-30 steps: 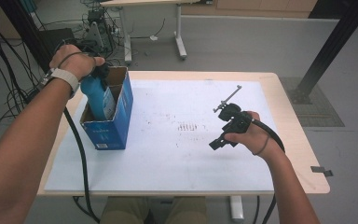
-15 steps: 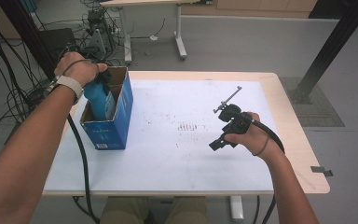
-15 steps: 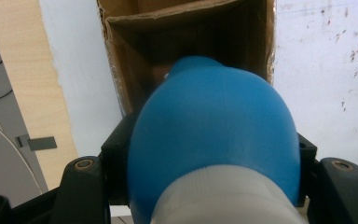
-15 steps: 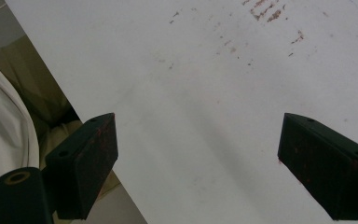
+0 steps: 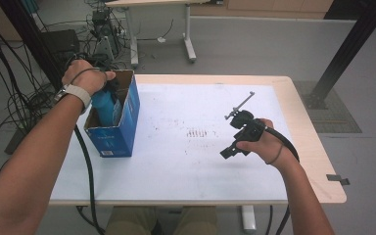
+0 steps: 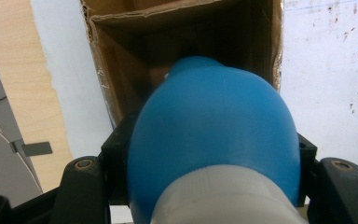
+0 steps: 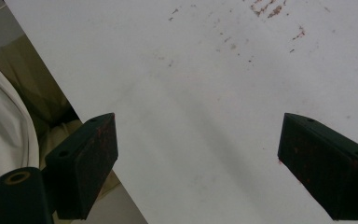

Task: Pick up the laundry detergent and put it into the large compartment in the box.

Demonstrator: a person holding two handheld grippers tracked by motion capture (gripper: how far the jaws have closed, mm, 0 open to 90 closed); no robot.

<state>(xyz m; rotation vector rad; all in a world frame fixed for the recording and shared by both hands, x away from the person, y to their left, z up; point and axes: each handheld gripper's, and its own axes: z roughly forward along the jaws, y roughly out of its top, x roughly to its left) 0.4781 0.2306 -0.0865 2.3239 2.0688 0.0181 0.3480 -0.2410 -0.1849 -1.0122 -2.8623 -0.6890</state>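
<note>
Left claw (image 6: 205, 186) is clamped on the one blue plastic bottle with a white neck (image 6: 214, 144), holding it down inside the single open blue cardboard box (image 5: 122, 122) at the white desk's (image 5: 176, 166) left edge, while the right claw (image 7: 198, 163) just hovers spread apart over bare desk.

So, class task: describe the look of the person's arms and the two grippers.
Both forearms are bare. The left wrist wears a light watch strap; the right wrist a thin dark band. The right gripper has flat black jaws with reddish scuffs. The left gripper is black too. Black cables trail from each.
</note>
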